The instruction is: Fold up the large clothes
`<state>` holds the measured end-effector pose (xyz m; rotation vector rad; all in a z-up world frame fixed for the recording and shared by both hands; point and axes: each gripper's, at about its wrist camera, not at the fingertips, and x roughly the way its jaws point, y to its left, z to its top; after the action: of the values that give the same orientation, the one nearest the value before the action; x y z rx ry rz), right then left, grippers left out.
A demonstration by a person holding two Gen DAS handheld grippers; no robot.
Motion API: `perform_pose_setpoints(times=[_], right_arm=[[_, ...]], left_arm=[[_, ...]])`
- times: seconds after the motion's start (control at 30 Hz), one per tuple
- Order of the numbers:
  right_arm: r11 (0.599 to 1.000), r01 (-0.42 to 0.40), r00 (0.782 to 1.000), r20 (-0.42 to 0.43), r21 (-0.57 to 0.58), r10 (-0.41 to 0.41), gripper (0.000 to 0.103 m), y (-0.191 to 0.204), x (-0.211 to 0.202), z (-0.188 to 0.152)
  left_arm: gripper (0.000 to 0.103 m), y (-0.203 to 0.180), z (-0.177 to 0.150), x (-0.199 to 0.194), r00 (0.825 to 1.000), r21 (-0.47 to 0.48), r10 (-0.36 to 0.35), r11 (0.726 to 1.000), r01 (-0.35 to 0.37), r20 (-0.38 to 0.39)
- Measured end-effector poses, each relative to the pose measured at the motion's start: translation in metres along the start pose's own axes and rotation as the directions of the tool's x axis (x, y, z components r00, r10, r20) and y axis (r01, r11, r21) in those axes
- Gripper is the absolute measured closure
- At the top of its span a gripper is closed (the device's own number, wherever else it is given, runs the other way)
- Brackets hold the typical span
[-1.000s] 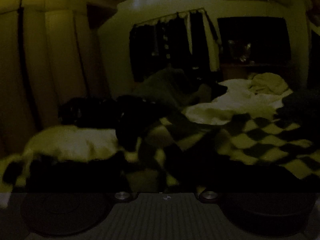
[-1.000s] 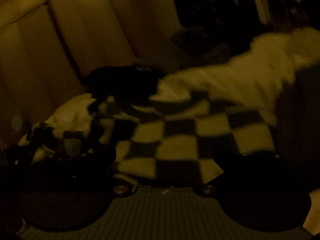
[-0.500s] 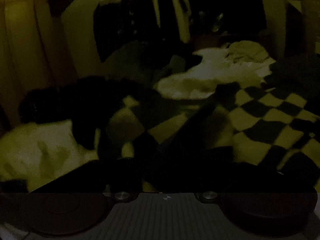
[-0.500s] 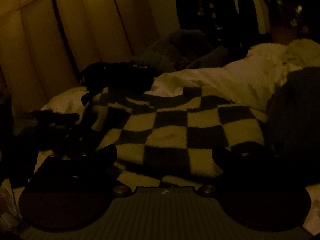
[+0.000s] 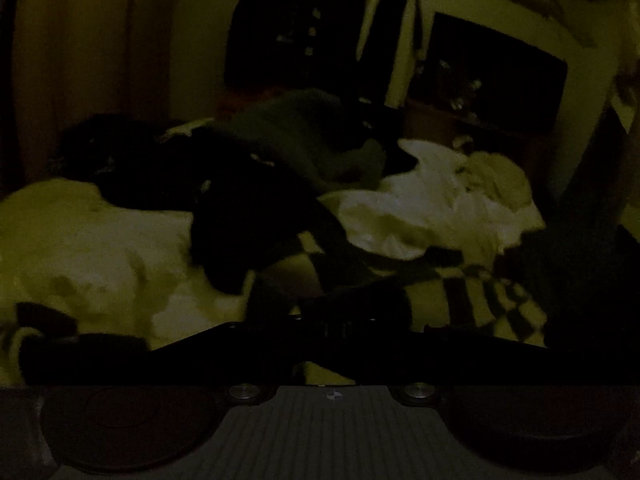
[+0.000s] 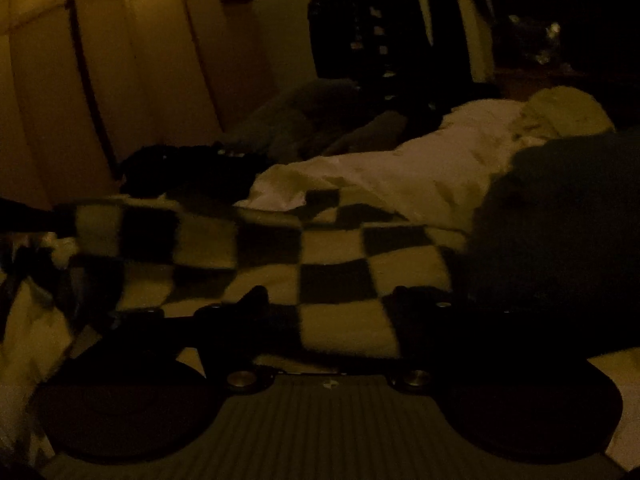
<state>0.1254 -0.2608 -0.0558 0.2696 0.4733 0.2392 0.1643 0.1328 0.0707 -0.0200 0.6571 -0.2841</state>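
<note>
In the left wrist view, the left tool (image 5: 352,312) is seen with its dark fingers drawn together near the middle of the frame, and an edge of the checkered garment (image 5: 480,296) appears to be pinched between them — the darkness makes the contact itself hard to read. The black-and-pale checks are stretched away to the right, over the bed (image 5: 92,248), whose pale sheet is exposed on the left. A white duvet (image 5: 432,208) is bunched behind, and a heap of dark clothes (image 5: 240,184) is piled just beside it. In the right wrist view, the right tool (image 6: 328,300) is shown with its jaws closing, the checkered garment (image 6: 328,256) lying between the two fingers — the pads are not yet seen pressing on it. The cloth is spread across the bed, held taut toward the left edge of the frame. A padded headboard (image 6: 120,80) is seen behind, and a dark blanket (image 6: 560,216) rests at the right.
</note>
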Motion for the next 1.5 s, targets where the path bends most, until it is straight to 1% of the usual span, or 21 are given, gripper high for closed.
perform_pose_setpoints(times=[0.07,0.17,0.23,0.27,0.3,0.33,0.37,0.4,0.47,0.53,0.63,0.73,0.8,0.87,0.97,1.03,1.07,1.2,1.37,1.47,1.5], right_arm=[[0.999,0.008,1.000,0.010,0.031,-0.008,0.031,-0.005,-0.003,0.002],[0.998,0.016,0.999,0.036,0.052,-0.018,0.029,-0.010,-0.009,0.005],[0.998,0.022,0.999,0.043,0.053,-0.024,0.029,-0.011,-0.011,0.006],[0.998,0.026,0.999,0.044,0.051,-0.028,0.029,-0.012,-0.012,0.006],[0.998,0.033,0.998,0.046,0.048,-0.035,0.029,-0.012,-0.012,0.006],[0.998,0.042,0.998,0.047,0.042,-0.044,0.029,-0.012,-0.011,0.005],[0.998,0.051,0.998,0.046,0.032,-0.052,0.029,-0.013,-0.010,0.004],[0.998,0.056,0.997,0.042,0.022,-0.057,0.029,-0.012,-0.009,0.003],[0.998,0.070,0.997,0.018,0.003,-0.070,0.029,-0.013,-0.002,0.001],[0.994,0.107,0.994,-0.032,0.005,-0.106,0.032,-0.016,0.008,-0.002],[0.989,0.122,0.990,-0.086,0.079,-0.115,0.032,-0.031,0.016,-0.008],[0.977,0.114,0.991,-0.092,0.179,-0.099,0.032,-0.046,0.014,-0.009],[0.972,0.121,0.991,-0.083,0.201,-0.106,0.032,-0.049,0.010,-0.009],[0.971,0.126,0.990,-0.083,0.203,-0.111,0.032,-0.049,0.009,-0.009],[0.973,0.120,0.991,-0.089,0.197,-0.104,0.032,-0.045,0.010,-0.011],[0.977,0.113,0.991,-0.091,0.181,-0.098,0.032,-0.041,0.010,-0.011],[0.979,0.112,0.991,-0.091,0.171,-0.097,0.031,-0.039,0.009,-0.012],[0.985,0.110,0.992,-0.082,0.136,-0.100,0.029,-0.034,0.008,-0.012],[0.983,0.106,0.991,-0.095,0.148,-0.092,0.028,-0.037,0.011,-0.013],[0.984,0.105,0.990,-0.108,0.145,-0.090,0.028,-0.037,0.015,-0.016],[0.984,0.104,0.990,-0.110,0.145,-0.089,0.028,-0.037,0.015,-0.016]], left_arm=[[0.045,0.010,0.003,0.001,1.000,-0.044,-0.010,0.999,0.009,-0.025],[0.043,0.019,-0.003,0.022,0.996,-0.074,0.023,0.997,-0.029,-0.083],[0.033,0.029,-0.010,0.041,0.993,-0.136,0.028,0.990,-0.044,-0.119],[0.021,0.034,-0.012,0.049,0.991,-0.166,0.027,0.985,-0.049,-0.129],[0.017,0.039,-0.015,0.057,0.990,-0.190,0.030,0.980,-0.056,-0.134],[0.016,0.042,-0.018,0.065,0.990,-0.208,0.041,0.976,-0.069,-0.135],[0.010,0.044,-0.019,0.070,0.989,-0.216,0.056,0.973,-0.084,-0.136],[0.000,0.045,-0.020,0.074,0.987,-0.219,0.076,0.970,-0.106,-0.140],[0.000,0.048,-0.021,0.077,0.979,-0.221,0.137,0.961,-0.168,-0.150],[0.000,0.047,-0.020,0.070,0.971,-0.203,0.203,0.953,-0.225,-0.125],[0.000,0.043,-0.018,0.046,0.969,-0.156,0.240,0.957,-0.247,-0.060],[0.000,0.040,-0.020,0.016,0.967,-0.152,0.252,0.957,-0.245,0.029],[0.000,0.036,-0.025,0.000,0.973,-0.148,0.227,0.965,-0.217,0.050],[0.000,0.028,-0.032,-0.008,0.984,-0.118,0.172,0.979,-0.165,0.047],[0.000,0.008,-0.052,-0.002,0.995,-0.033,0.102,0.994,-0.102,-0.006],[0.003,-0.003,-0.066,0.014,0.996,0.010,0.070,0.998,-0.069,-0.063],[0.005,-0.005,-0.071,0.023,0.994,0.010,0.060,0.998,-0.059,-0.086],[0.005,0.003,-0.084,0.057,0.992,-0.087,0.044,0.995,-0.054,-0.117],[0.005,0.013,-0.080,0.084,0.998,-0.216,0.023,0.976,-0.036,-0.061],[0.001,0.017,-0.077,0.096,0.993,-0.215,0.119,0.969,-0.122,-0.028],[0.005,0.019,-0.075,0.099,0.991,-0.223,0.134,0.965,-0.136,-0.028]])
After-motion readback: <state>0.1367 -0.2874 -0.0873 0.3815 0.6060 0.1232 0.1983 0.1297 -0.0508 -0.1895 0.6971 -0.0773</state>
